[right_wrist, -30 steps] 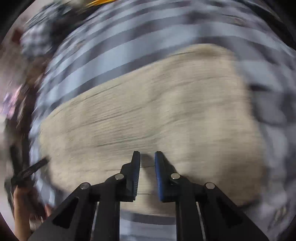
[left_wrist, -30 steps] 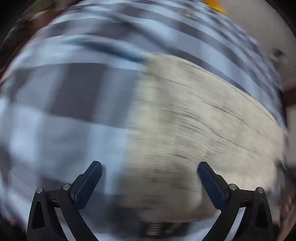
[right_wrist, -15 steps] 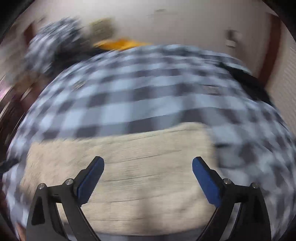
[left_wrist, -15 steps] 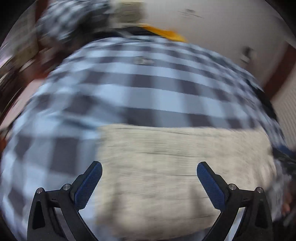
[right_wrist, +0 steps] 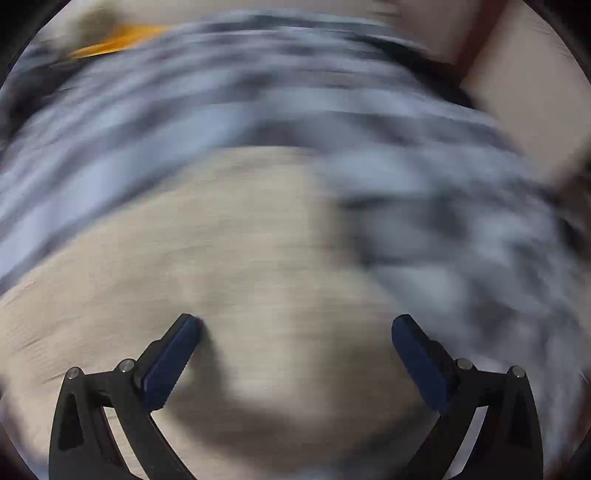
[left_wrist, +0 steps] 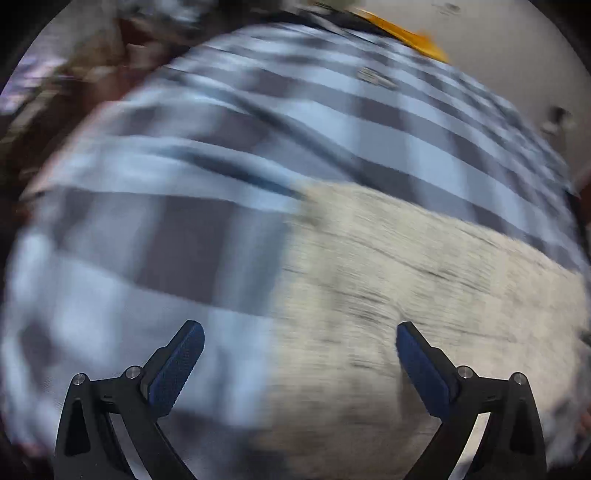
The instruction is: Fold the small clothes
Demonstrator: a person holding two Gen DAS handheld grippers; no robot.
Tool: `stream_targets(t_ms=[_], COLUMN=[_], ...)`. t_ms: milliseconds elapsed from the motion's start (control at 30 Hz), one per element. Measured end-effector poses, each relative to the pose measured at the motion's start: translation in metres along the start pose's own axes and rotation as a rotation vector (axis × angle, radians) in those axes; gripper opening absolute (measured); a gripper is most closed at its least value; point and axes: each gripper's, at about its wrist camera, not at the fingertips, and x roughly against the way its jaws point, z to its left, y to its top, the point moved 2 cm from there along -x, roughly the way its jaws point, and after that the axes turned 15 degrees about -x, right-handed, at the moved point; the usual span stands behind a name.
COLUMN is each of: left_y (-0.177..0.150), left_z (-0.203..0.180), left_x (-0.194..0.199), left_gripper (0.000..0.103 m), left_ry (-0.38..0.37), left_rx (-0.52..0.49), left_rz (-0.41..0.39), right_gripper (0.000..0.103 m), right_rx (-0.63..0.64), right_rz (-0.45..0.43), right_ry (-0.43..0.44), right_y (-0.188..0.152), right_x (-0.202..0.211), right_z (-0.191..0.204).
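We see both the left hand-held gripper (left_wrist: 300, 341) and the right hand-held gripper (right_wrist: 295, 334), just opened, spread wide and empty above the beige cloth (right_wrist: 236, 258) on the checked cover (left_wrist: 221, 147), so a fast grab could bunch it.

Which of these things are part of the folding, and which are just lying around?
Part of the job:
- beige knitted garment, lying flat
- left gripper, open and empty
- right gripper, just opened, empty

Lying about:
- blue-and-grey checked cloth underneath
- orange item at the far edge
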Motion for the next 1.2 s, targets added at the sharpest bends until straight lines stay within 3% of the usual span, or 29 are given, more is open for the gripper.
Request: stream_targets(t_ms=[33, 100, 167, 233, 333, 433, 533, 633, 733, 867, 933, 1067, 1200], left_y=[-0.001, -0.003, -0.007, -0.013, -0.019, -0.030, -0.036, -0.045, -0.048, -0.042, -0.037, -0.041, -0.054], left_z=[0.009, 0.022, 0.024, 0.019, -0.012, -0.055, -0.089, -0.105, -0.099, -0.096, -0.092, -0.072, -0.037], left_x=[0.012, 0.033, 0.051, 0.060, 0.049, 0.038, 0.034, 0.027, 0.009, 0.038, 0.069, 0.121, 0.132], left_gripper=[0.103, 0.103, 0.103, 0.103, 0.103, 0.103, 0.103, 0.103, 0.103, 0.103, 0.103, 0.103, 0.103], left_ry=[0.069, 0.102, 0.049, -0.032, -0.199, -0.281, -0.238, -0.173, -0.174, -0.085, -0.061, 0.001, 0.061], left_rx=[0.042, 0.093, 0.124, 0.145, 0.103, -0.012, -0.130, -0.226, -0.218, -0.242, -0.264, -0.326, -0.307], left_rz=[-0.011, -0.066, -0.115, -0.108, -0.020, 0.066, 0.094, 0.102, 0.115, 0.058, -0.017, -0.161, -0.138], right_gripper=[0.102, 0.102, 0.102, 0.102, 0.102, 0.102, 0.102, 0.102, 0.102, 0.102, 0.102, 0.102, 0.102], right_rx=[-0.087, -0.196, -0.204, -0.116, 0.027, 0.085, 0.023, -0.104, -0.264, -0.492, -0.562, -0.523, -0.461], right_rz=[0.038, 0.076, 0.071, 0.046, 0.035, 0.119, 0.209, 0.230, 0.262, 0.316, 0.308, 0.299, 0.329], right_ry=[0.060, 0.154, 0.205, 0.217, 0.276, 0.341, 0.383, 0.386, 0.378, 0.441, 0.468, 0.491, 0.485], right_y=[0.005, 0.006, 0.001, -0.010, -0.032, -0.058, -0.060, -0.051, -0.045, -0.042, -0.041, -0.043, -0.038], right_x=[0.002, 0.007, 0.016, 0.028, 0.042, 0.039, 0.024, 0.021, 0.010, 0.006, 0.010, 0.029, 0.033], right_z=[-0.017, -0.035, -0.036, -0.019, 0.013, 0.023, 0.016, -0.010, -0.042, -0.084, -0.103, -0.108, -0.109])
